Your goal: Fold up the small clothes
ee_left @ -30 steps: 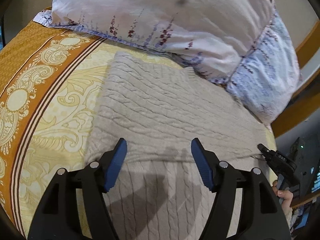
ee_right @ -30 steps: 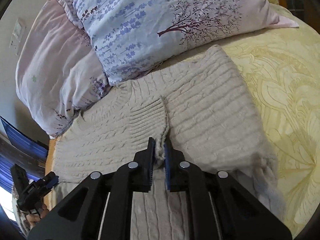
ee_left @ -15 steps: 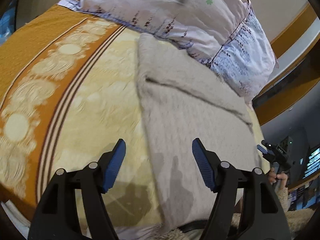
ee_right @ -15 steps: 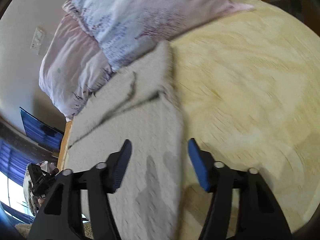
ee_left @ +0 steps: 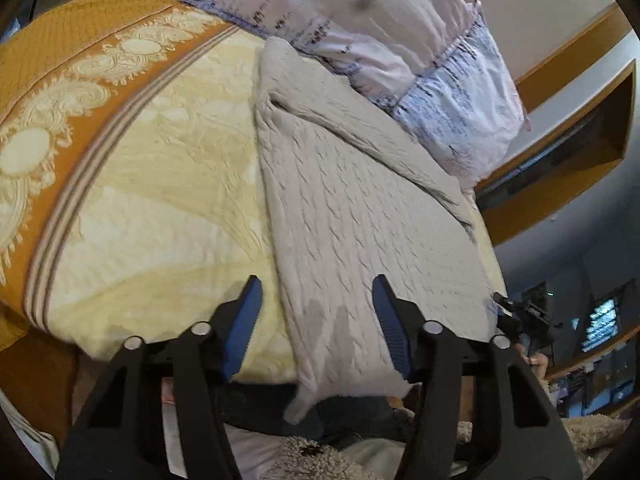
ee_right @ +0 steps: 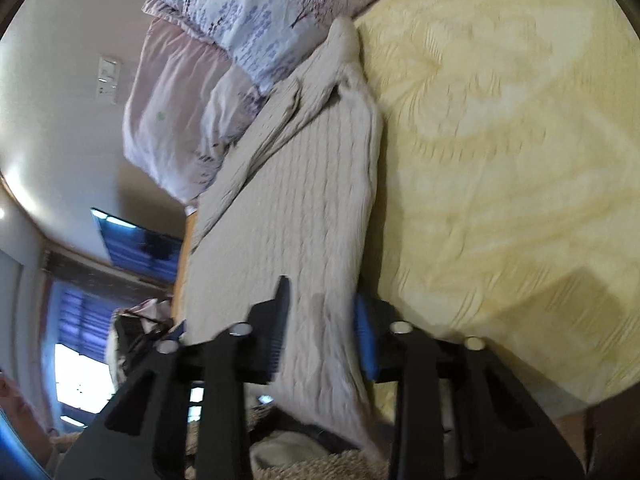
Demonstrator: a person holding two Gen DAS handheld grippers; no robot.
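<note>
A bed with a yellow patterned bedspread (ee_left: 168,200), bordered in orange; floral pillows (ee_left: 360,12) at its head against a pale wall (ee_right: 60,60); a wall switch (ee_right: 108,80); a bright window (ee_right: 80,372).

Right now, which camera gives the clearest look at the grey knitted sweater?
The left wrist view: the sweater lies sharp, its cable pattern and folded sleeve plain. The right wrist view shows it blurred, partly behind the gripper.

I count one knitted sweater (ee_left: 360,216) and two pillows (ee_left: 360,12) (ee_left: 460,108). I run two claws (ee_left: 316,320) (ee_right: 322,320) over one bed (ee_left: 160,184).
</note>
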